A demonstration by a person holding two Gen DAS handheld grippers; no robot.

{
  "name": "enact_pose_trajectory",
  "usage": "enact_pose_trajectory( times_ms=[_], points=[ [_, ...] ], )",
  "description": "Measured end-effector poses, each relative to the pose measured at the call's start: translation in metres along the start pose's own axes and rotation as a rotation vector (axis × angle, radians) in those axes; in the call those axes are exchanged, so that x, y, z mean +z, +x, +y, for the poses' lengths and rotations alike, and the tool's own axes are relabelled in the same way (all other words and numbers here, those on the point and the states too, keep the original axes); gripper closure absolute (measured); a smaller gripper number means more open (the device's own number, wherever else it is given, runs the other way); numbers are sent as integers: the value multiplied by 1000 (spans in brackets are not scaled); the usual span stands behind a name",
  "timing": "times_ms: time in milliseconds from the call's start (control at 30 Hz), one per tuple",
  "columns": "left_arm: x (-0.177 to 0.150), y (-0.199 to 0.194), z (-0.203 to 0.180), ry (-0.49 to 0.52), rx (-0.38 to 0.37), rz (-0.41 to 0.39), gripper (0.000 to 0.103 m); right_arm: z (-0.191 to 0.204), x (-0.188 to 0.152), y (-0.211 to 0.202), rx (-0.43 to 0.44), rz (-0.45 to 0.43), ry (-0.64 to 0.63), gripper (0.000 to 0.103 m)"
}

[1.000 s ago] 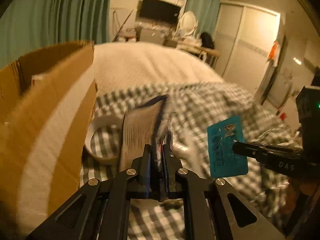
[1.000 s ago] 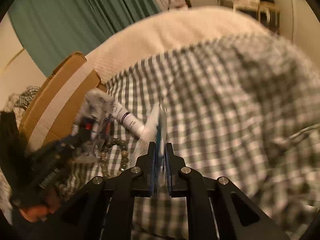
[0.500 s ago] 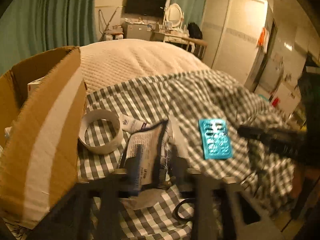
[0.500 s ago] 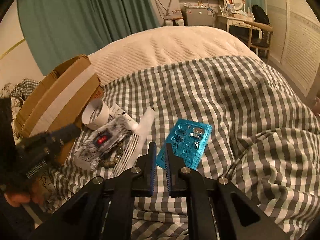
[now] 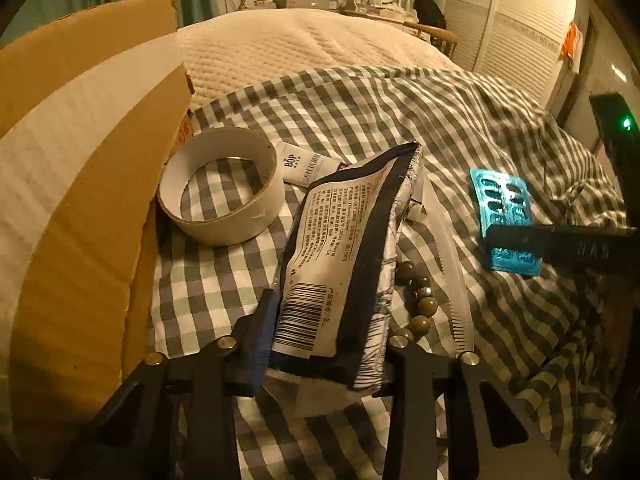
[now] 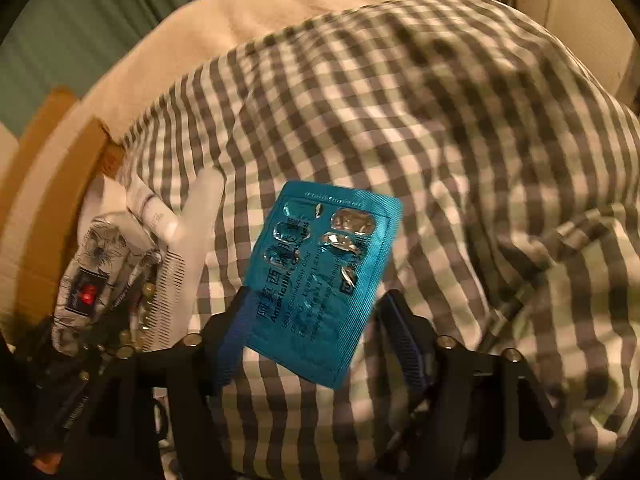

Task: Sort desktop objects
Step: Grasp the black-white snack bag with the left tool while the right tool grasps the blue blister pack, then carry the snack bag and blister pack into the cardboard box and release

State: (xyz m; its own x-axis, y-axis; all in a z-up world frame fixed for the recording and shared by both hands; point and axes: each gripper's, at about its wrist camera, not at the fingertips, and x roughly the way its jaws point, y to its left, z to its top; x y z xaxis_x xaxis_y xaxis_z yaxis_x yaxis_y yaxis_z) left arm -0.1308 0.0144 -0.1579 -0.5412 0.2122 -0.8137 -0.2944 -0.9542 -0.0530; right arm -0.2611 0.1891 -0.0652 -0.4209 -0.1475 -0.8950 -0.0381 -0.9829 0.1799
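Observation:
A white and black foil packet with a barcode lies on the checked blanket, between the spread fingers of my left gripper, which is open. The packet also shows in the right wrist view. A blue pill blister pack lies flat on the blanket between the spread fingers of my right gripper, which is open. The blister pack also shows in the left wrist view, partly behind the right gripper's finger.
A cardboard box stands at the left. A roll of tape, a small white tube, a bead bracelet and a white comb lie by the packet. The blanket drops off at the right.
Both grippers have opened. The left let the packet down onto the blanket and the right let the blister pack down flat. Both were held upright a second ago.

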Motion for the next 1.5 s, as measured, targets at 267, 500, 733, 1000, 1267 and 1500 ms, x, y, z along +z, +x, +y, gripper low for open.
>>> enact_pose_trajectory(
  times_ms=[267,500,733,1000,1267,1500],
  points=[
    [3,-15,-5,-5,-7,-46,74,12,6,8,-29,-11,-11,19],
    [4,-18,-2,-17,-19,-55,74,19,2,8,-95,-28,-71,35],
    [8,-35,-3,-38,-59,-101,74,4,-12,-23,-36,-83,-24,36],
    [17,-67,-16,-15,-113,-189,74,1,-21,-67,24,-160,-8,36],
    [32,-149,-2,-53,-136,-426,74,45,-29,-139,59,-283,-113,36],
    [36,-210,77,-240,24,-587,74,143,-4,-190,234,-372,-297,36]
  ],
)
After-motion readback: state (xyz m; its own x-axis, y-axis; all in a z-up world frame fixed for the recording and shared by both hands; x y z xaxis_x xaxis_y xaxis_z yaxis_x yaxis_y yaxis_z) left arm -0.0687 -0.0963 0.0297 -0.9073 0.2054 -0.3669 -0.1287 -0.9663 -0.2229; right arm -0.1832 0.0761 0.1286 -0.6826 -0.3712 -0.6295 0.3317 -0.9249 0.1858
